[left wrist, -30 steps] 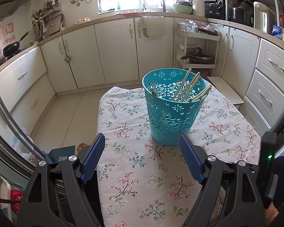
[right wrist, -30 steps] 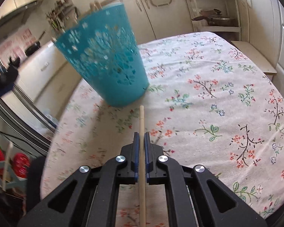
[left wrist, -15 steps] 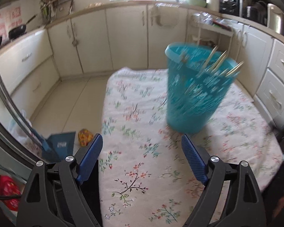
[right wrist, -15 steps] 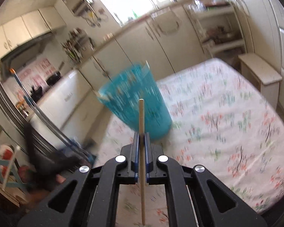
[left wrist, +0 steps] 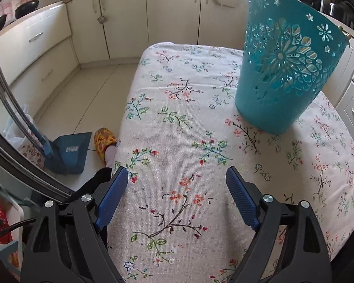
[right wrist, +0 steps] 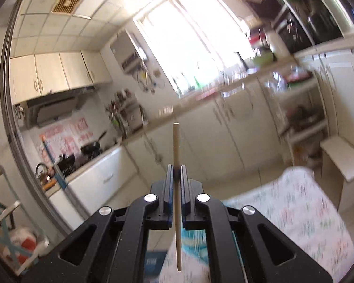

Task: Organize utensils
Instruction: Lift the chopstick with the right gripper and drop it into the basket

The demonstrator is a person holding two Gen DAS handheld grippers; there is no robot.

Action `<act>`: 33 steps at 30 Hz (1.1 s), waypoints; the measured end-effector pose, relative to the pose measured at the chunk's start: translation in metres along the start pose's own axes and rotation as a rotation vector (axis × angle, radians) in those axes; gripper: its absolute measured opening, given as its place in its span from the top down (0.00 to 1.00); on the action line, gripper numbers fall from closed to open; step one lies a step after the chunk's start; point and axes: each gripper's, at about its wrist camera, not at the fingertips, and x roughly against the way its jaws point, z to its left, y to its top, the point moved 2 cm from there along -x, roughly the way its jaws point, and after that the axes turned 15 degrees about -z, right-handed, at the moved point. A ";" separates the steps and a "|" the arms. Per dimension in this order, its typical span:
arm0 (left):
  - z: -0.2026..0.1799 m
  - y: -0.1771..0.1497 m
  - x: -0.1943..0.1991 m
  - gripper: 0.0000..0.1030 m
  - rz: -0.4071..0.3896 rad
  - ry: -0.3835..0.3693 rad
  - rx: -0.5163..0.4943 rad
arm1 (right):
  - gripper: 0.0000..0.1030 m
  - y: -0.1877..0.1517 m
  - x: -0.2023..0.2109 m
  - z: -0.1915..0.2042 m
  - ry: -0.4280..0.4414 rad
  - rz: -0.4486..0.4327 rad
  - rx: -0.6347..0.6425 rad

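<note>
A teal openwork plastic basket (left wrist: 285,70) stands upright on the floral tablecloth (left wrist: 188,122) at the right in the left wrist view; its inside is hidden from this low angle. My left gripper (left wrist: 177,181) hangs low over the cloth, short of the basket, open with nothing between its blue pads. My right gripper (right wrist: 176,172) is raised and looks across the kitchen, shut on a pale wooden chopstick (right wrist: 176,146) that sticks out ahead and behind the pads. A blurred teal patch under the right gripper may be the basket (right wrist: 193,243).
The cloth-covered table's left edge drops to a tiled floor with a blue dustpan (left wrist: 68,151) and a person's foot in a patterned slipper (left wrist: 103,139). White cabinets (left wrist: 129,18) ring the room. A low white stool (right wrist: 342,158) stands beyond the table.
My left gripper has sunk toward the cloth, so the basket now looms high at the right. My right gripper has risen and tilted up with the chopstick, leaving the basket below its view.
</note>
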 end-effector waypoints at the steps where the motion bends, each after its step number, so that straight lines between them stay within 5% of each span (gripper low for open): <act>1: -0.001 -0.001 -0.001 0.21 0.003 -0.002 -0.005 | 0.94 0.003 -0.006 0.001 -0.007 -0.023 0.006; 6: -0.005 -0.001 0.002 0.21 -0.008 -0.003 -0.021 | 0.94 -0.011 -0.045 -0.001 -0.098 -0.063 0.091; 14: -0.006 0.000 0.004 0.21 -0.012 -0.006 -0.022 | 0.94 -0.074 -0.070 -0.025 -0.202 0.069 0.183; 29: -0.006 -0.001 0.003 0.21 -0.006 -0.009 -0.023 | 0.94 -0.086 -0.063 -0.019 -0.188 0.097 0.206; 33: -0.006 -0.002 0.002 0.21 -0.001 -0.010 -0.024 | 0.94 -0.099 -0.072 -0.018 -0.184 0.177 0.234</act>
